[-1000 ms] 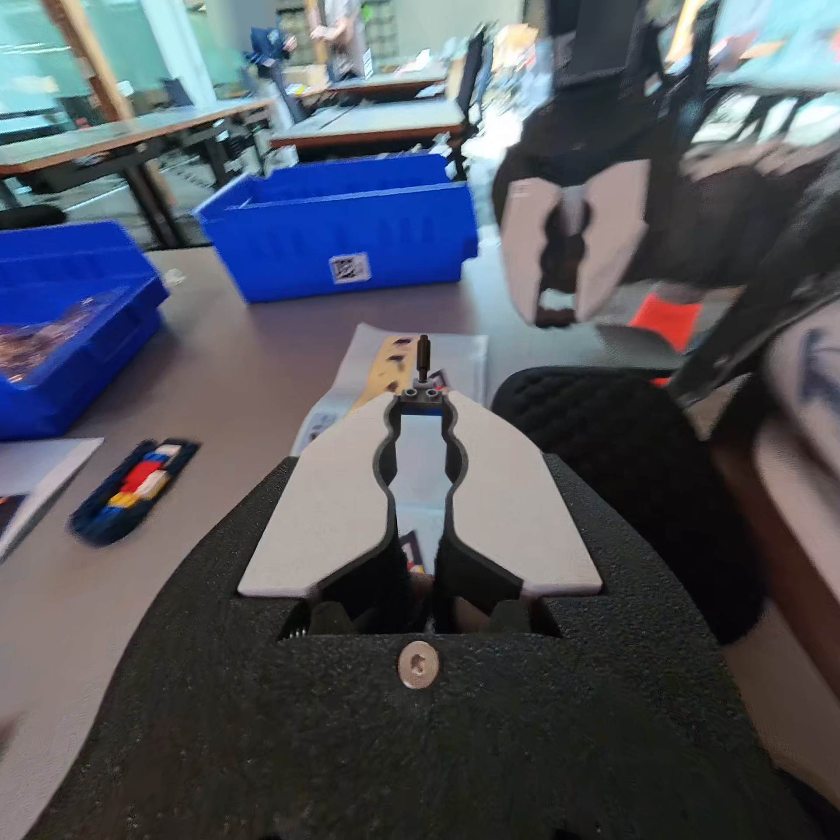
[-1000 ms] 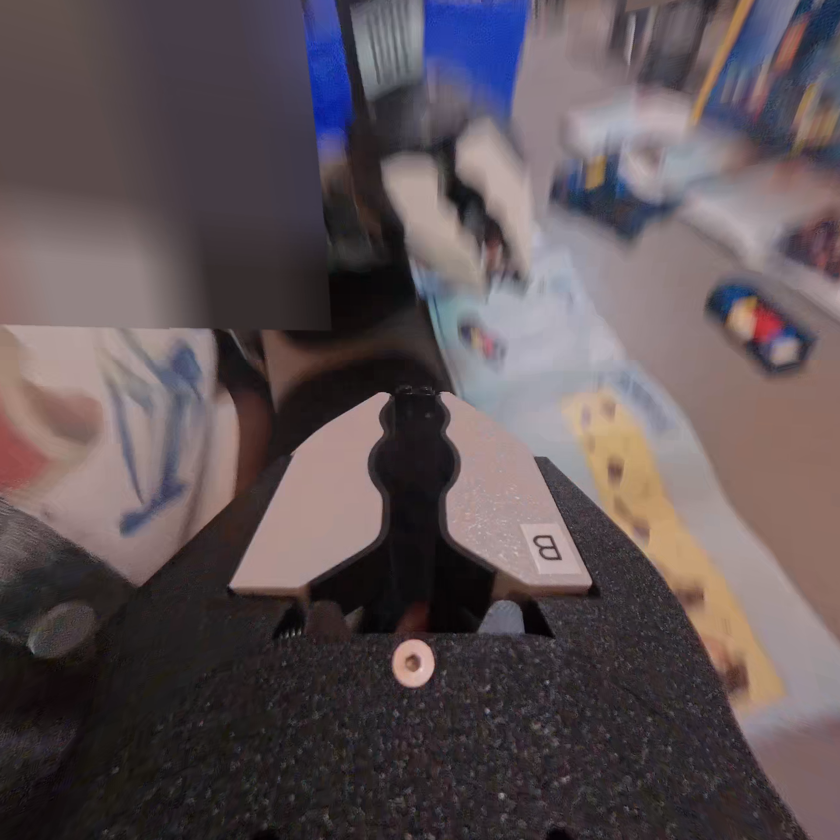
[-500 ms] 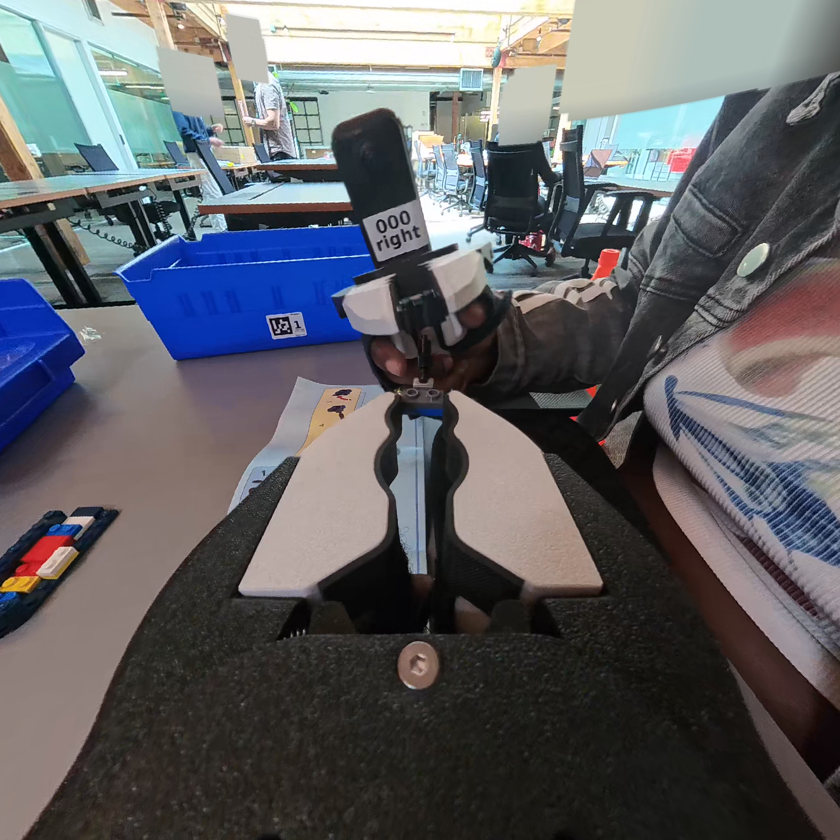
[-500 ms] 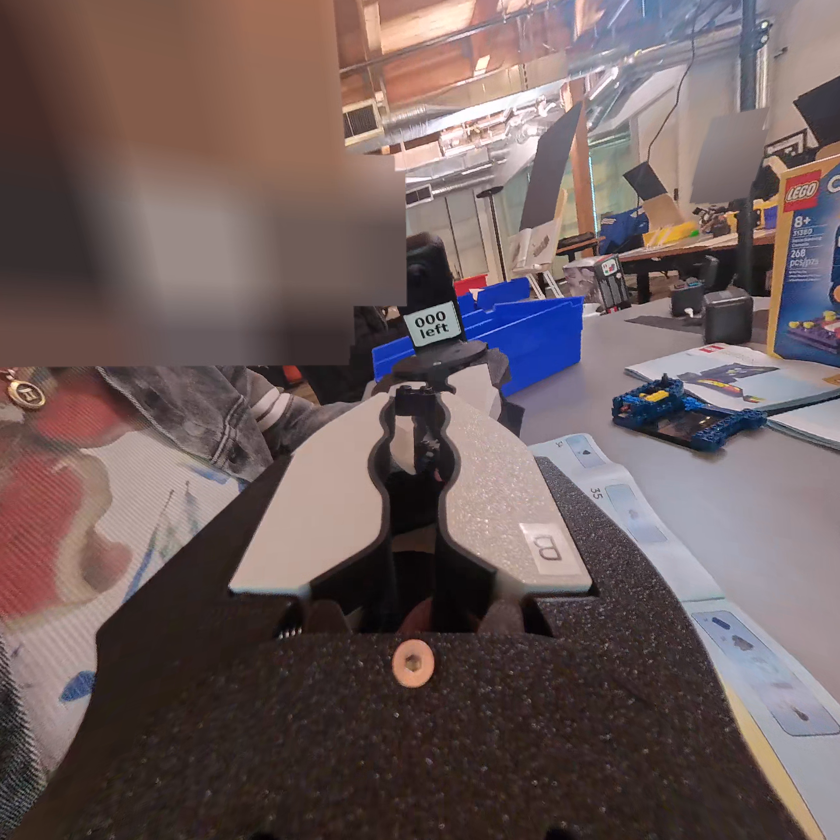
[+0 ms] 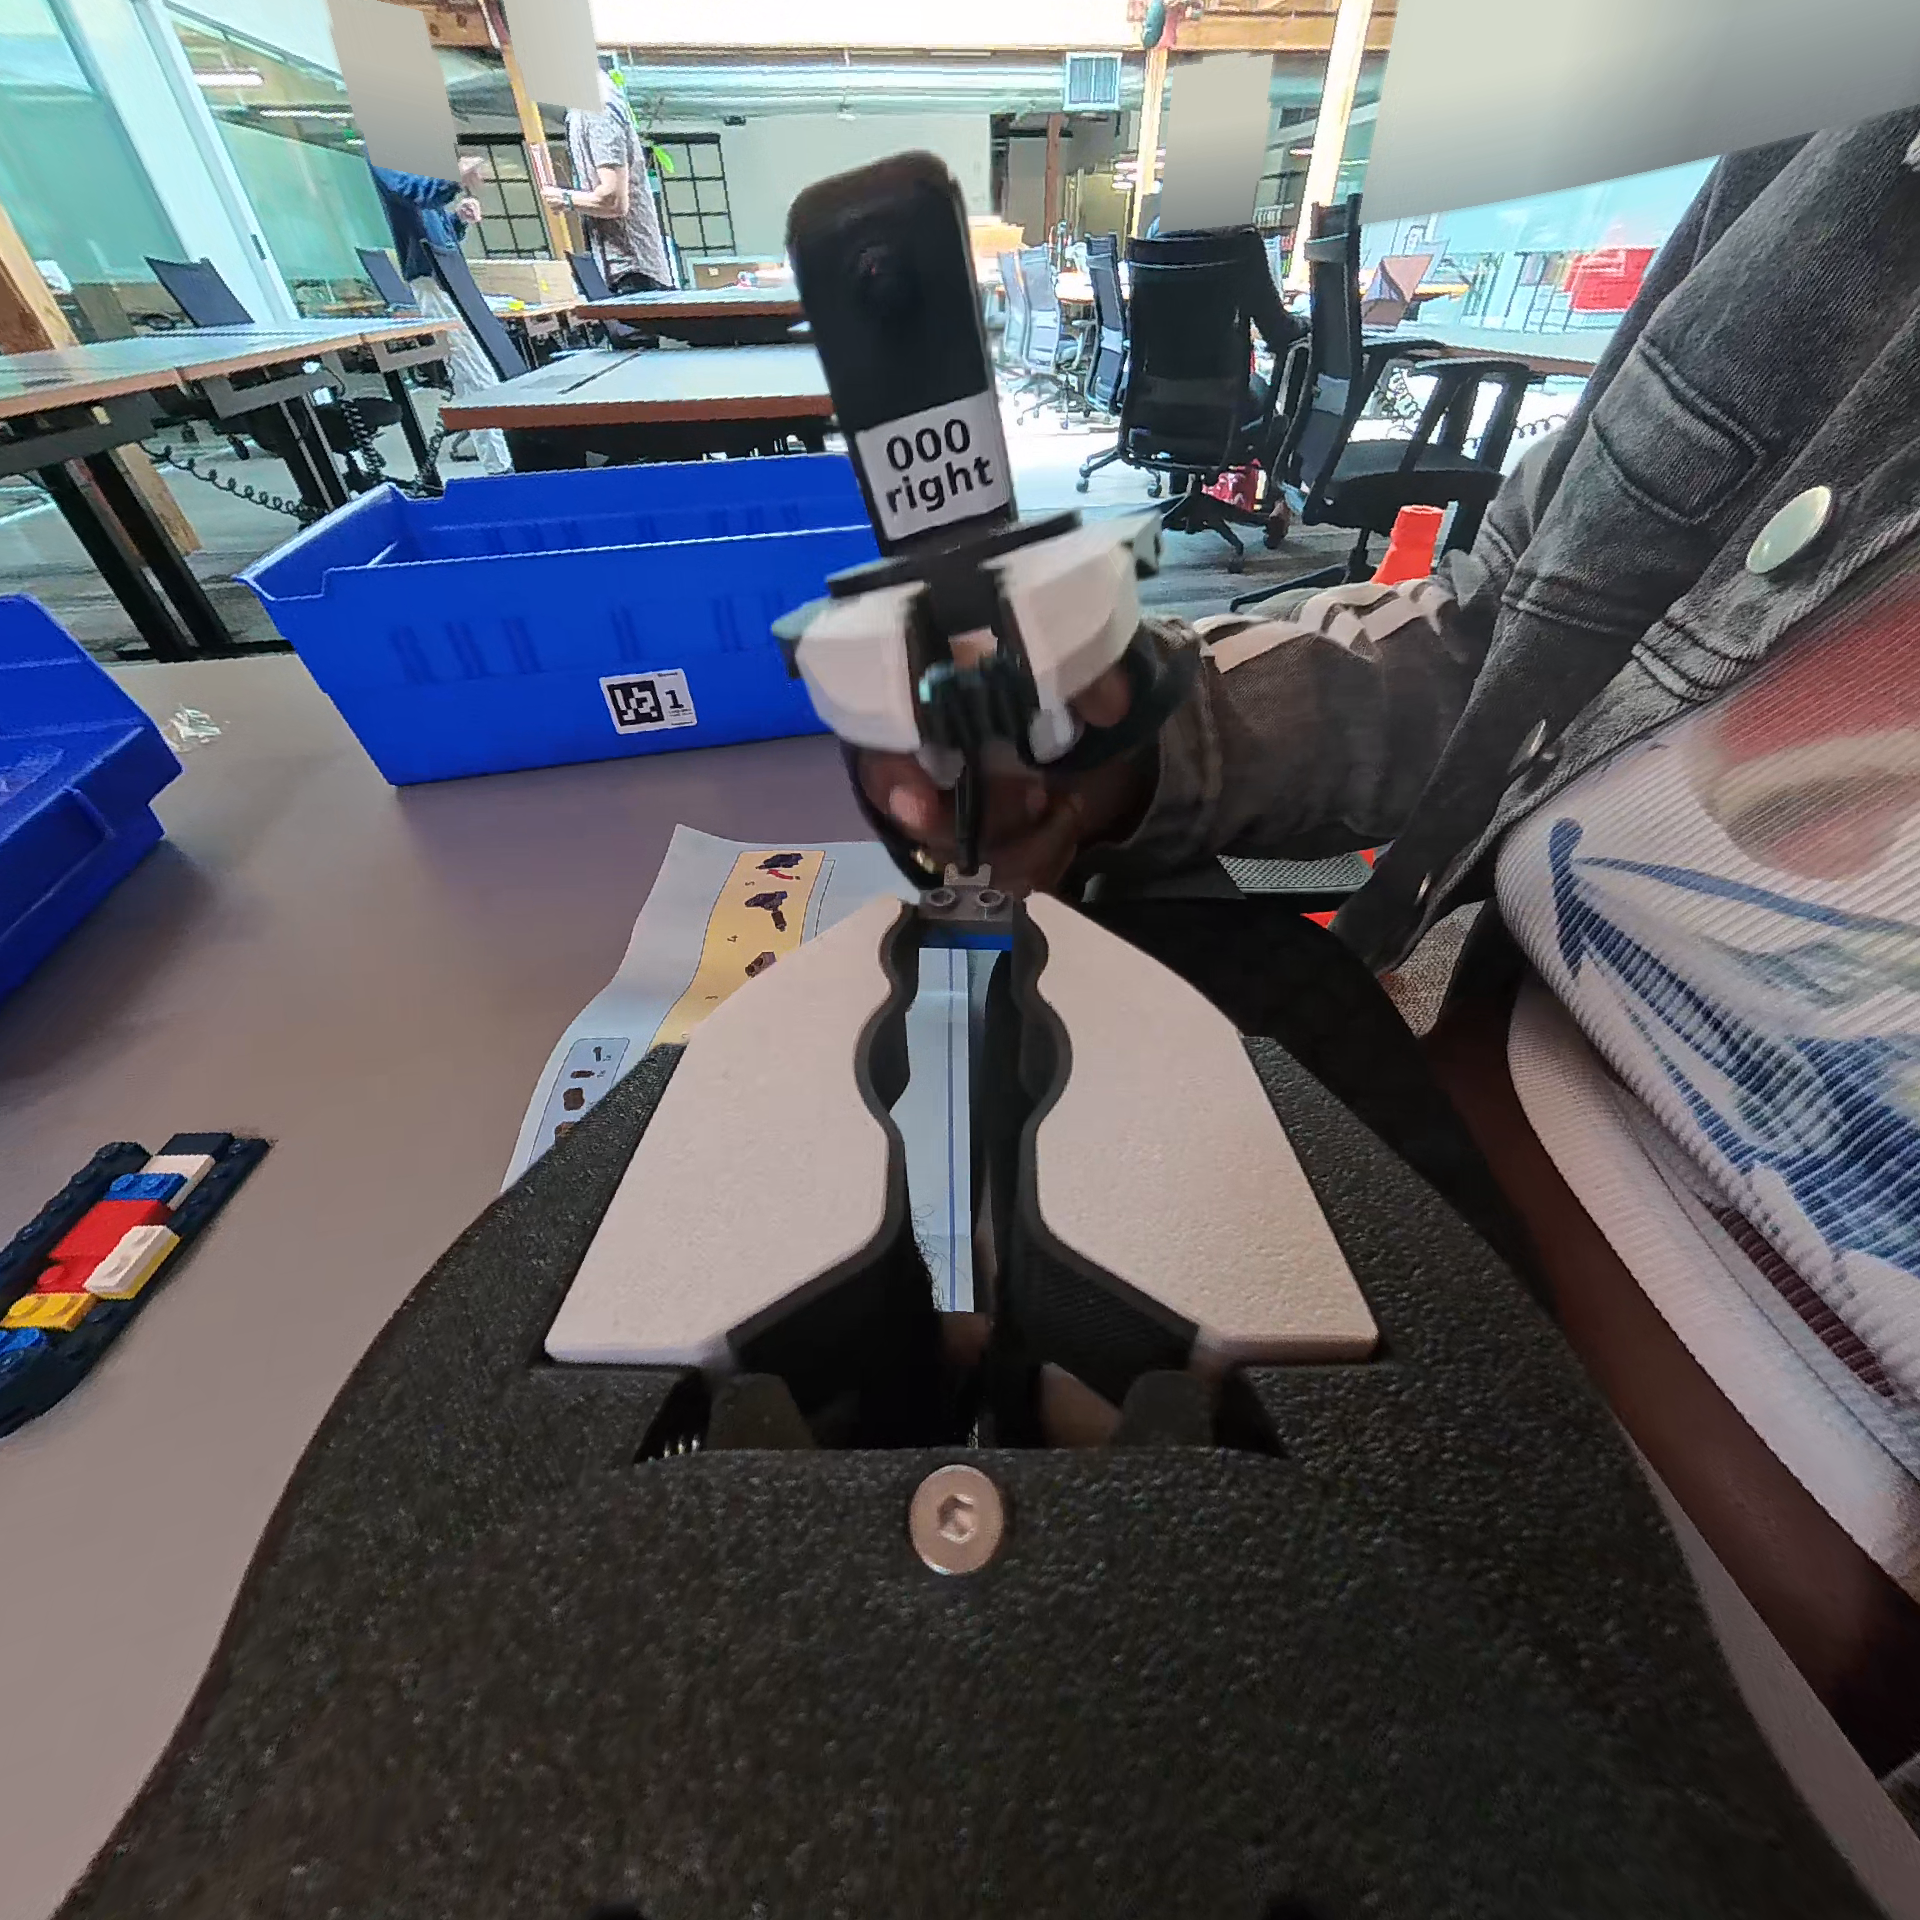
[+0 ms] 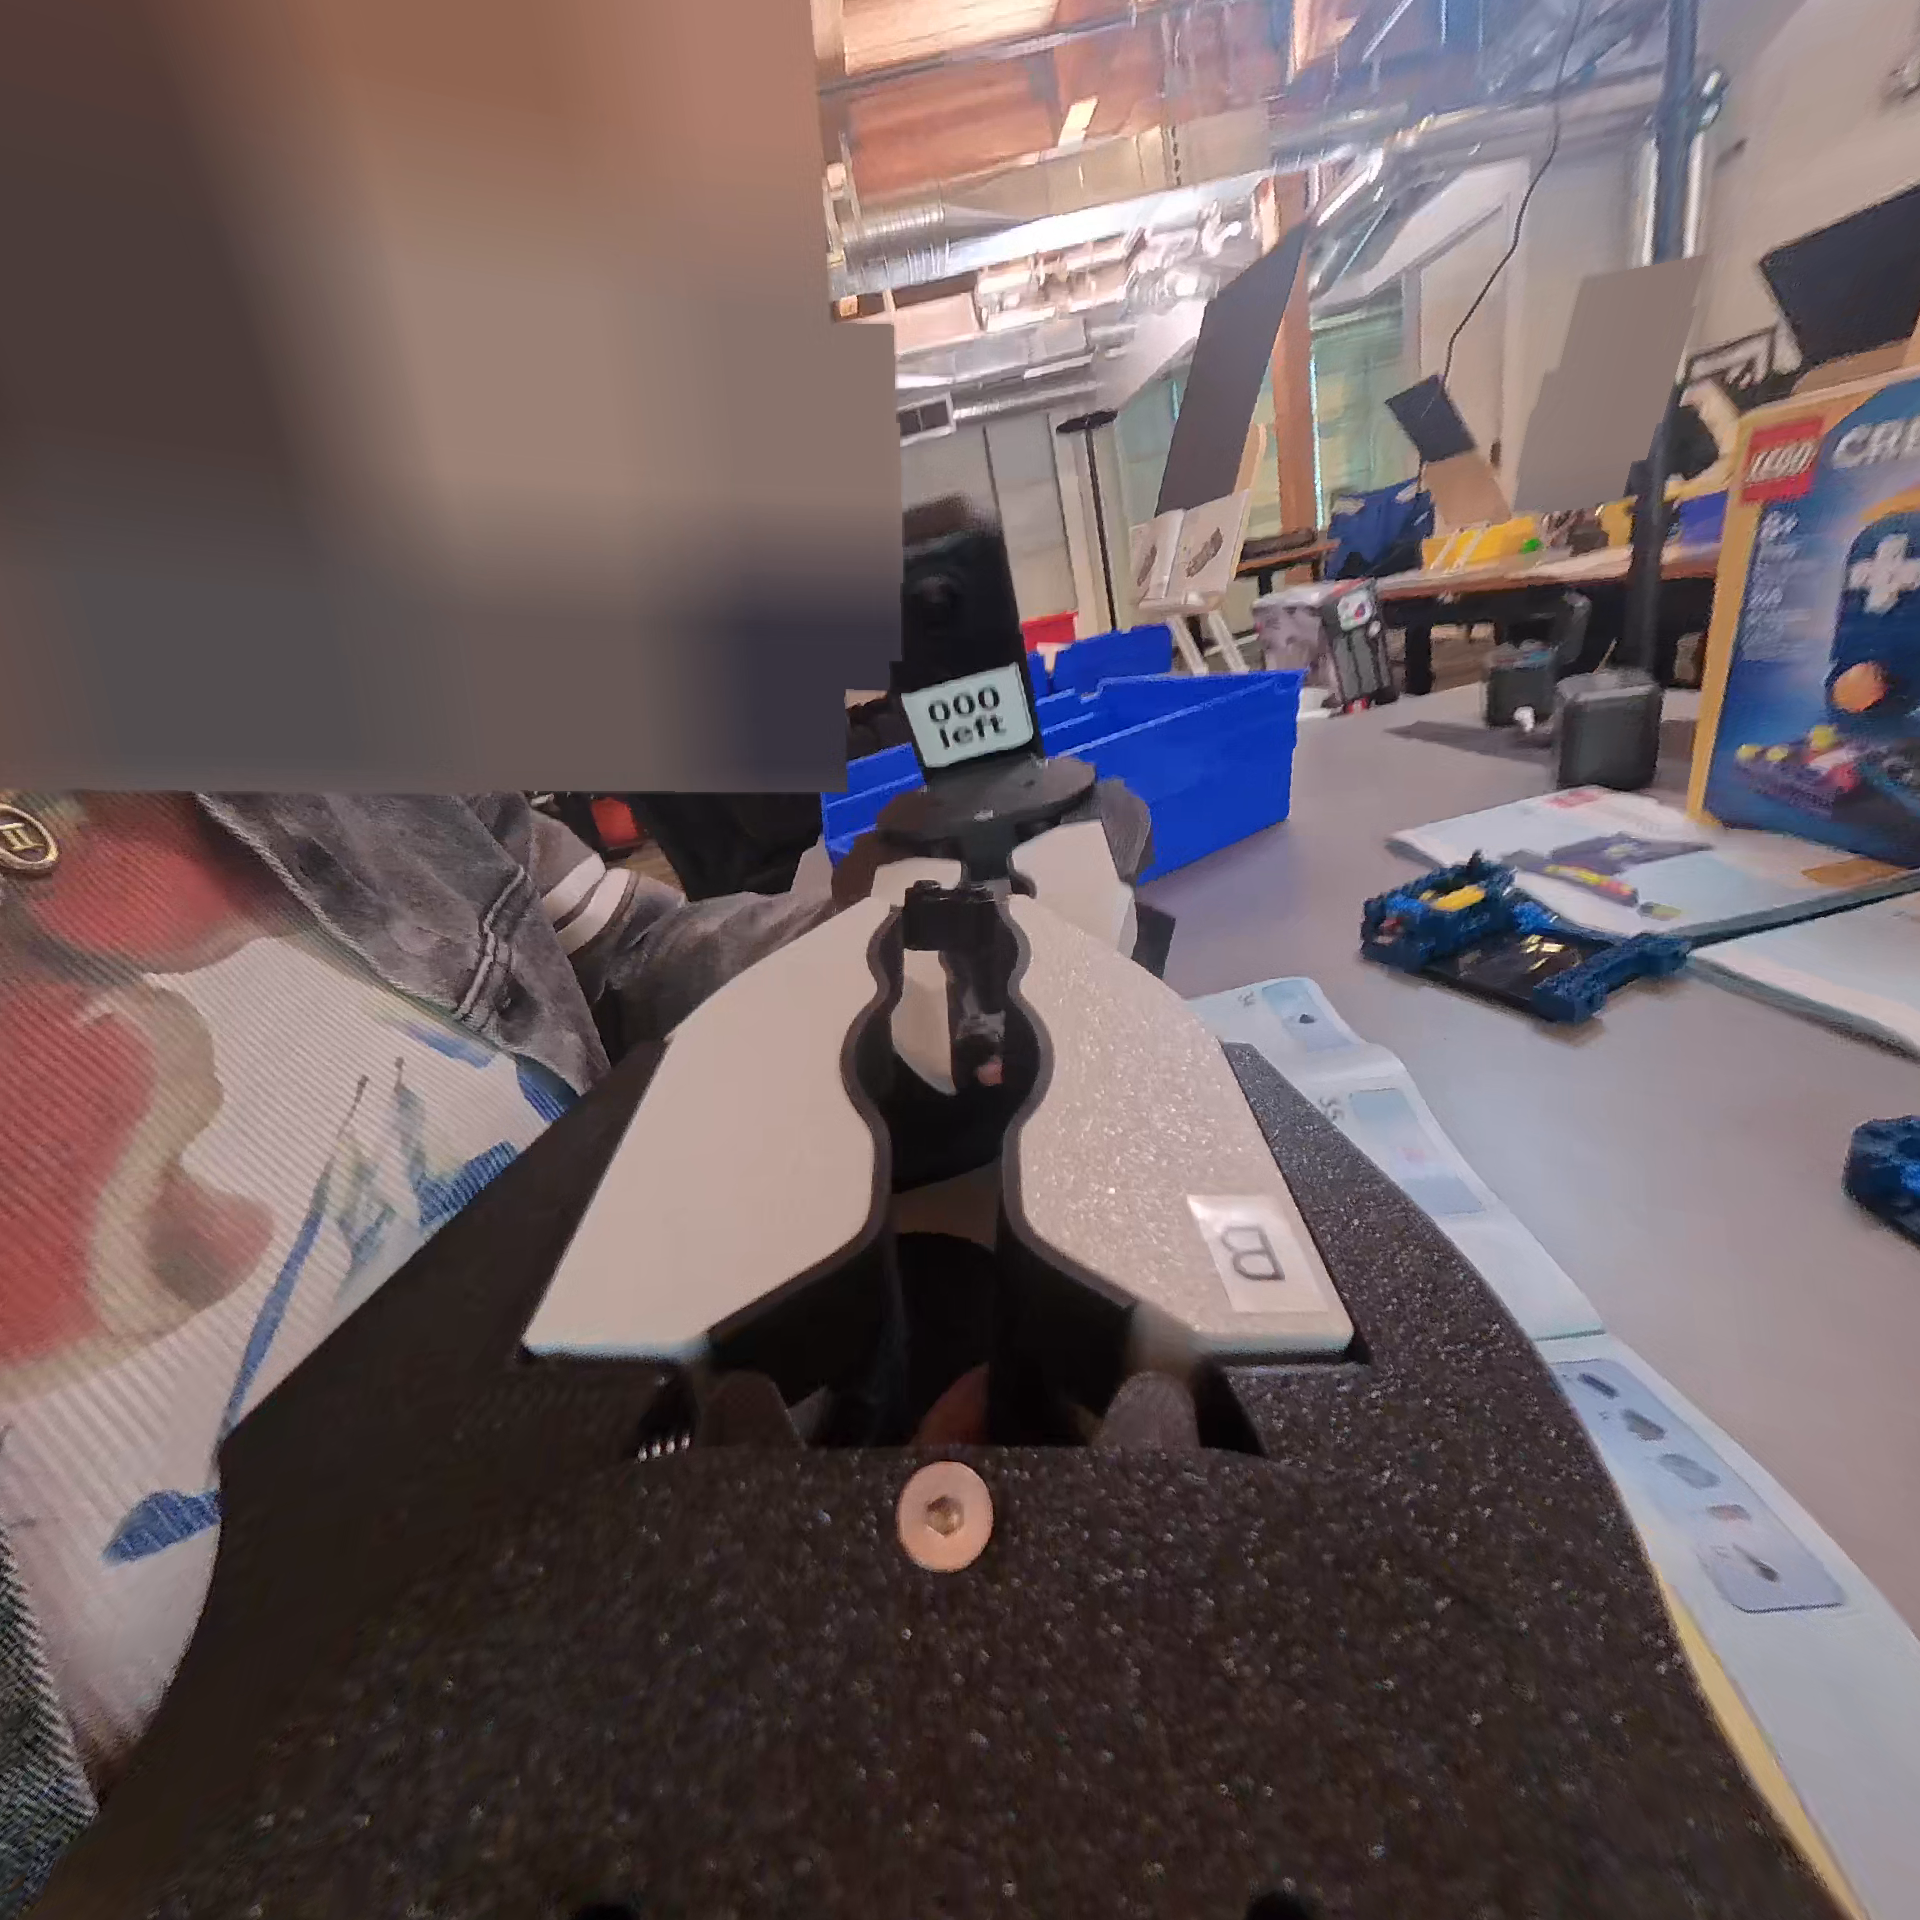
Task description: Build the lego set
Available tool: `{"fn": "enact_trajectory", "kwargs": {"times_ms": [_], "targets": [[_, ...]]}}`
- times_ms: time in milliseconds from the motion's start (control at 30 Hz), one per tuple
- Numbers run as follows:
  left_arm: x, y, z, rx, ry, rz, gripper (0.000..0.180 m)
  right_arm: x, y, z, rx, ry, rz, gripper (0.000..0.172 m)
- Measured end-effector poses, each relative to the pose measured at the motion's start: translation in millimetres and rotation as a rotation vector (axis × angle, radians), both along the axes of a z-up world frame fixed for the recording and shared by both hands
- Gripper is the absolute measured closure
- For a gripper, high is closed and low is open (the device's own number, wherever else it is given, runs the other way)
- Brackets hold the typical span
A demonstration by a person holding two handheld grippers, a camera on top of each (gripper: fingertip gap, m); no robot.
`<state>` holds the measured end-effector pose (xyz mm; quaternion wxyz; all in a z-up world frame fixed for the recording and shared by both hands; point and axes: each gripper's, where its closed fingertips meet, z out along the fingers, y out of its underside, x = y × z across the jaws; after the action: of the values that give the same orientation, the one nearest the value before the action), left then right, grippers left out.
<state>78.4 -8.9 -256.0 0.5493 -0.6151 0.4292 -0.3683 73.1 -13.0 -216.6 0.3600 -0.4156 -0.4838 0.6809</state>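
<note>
A: Left gripper [image 5: 964,914] state?

B: Fingers [image 5: 790,1091] were clenched on a small grey two-stud brick [image 5: 968,906], blue layer under it, pinched right at the tips. One brick.

A: Anything on top of it?

B: A thin black rod [image 5: 966,805] stood upright on the brick, between the studs. It ran up into the right gripper [image 6: 961,914], which faced the left one, tips just above the brick.

A: Right gripper then?

B: Its fingers [image 6: 1122,1101] were shut on a small black piece [image 6: 954,920] at the tips, pads against both its sides. The rod seemed to hang from it, though the join was too small to tell.

A: Rest of the surface [image 5: 364,987], left to right?

B: Left wrist view: two blue bins, one [image 5: 62,769] cut off at the left edge, one [image 5: 561,613] further back with a coded sticker. One dark blue plate of red, yellow, white and blue bricks [image 5: 104,1247] near left. One instruction sheet [image 5: 727,935] under both grippers.

A: And the right wrist view?

B: Blue bins behind the left gripper, count unclear. One blue-and-black brick build [image 6: 1507,935] right of the grippers, well apart. One booklet [image 6: 1558,842] behind it, one toy box [image 6: 1818,623] at far right. Part of another blue piece [image 6: 1886,1174] showed at the right edge.
</note>
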Motion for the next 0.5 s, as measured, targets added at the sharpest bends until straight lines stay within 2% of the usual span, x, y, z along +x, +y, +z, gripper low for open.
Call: {"fn": "enact_trajectory", "kwargs": {"times_ms": [133, 200, 333, 500], "targets": [[2.8, -2.1, -13.8, -0.042, 0.073, -0.020, 0.164, 27.5, 18.2, 26.2, -0.043, 0.101, -0.076, 0.156], [7.6, -4.9, -28.5, -0.050, 0.163, -0.033, 0.164, 41.4, 26.0, 28.1, -0.033, 0.087, -0.121, 0.156], [17.6, -12.3, -56.2, -0.055, 0.336, -0.062, 0.165, 59.8, 26.6, 18.0, 0.002, 0.018, -0.171, 0.156], [22.3, -19.7, -78.8, -0.048, 0.495, -0.093, 0.164, 60.6, 3.4, -12.1, 0.002, -0.112, -0.131, 0.156]]}}
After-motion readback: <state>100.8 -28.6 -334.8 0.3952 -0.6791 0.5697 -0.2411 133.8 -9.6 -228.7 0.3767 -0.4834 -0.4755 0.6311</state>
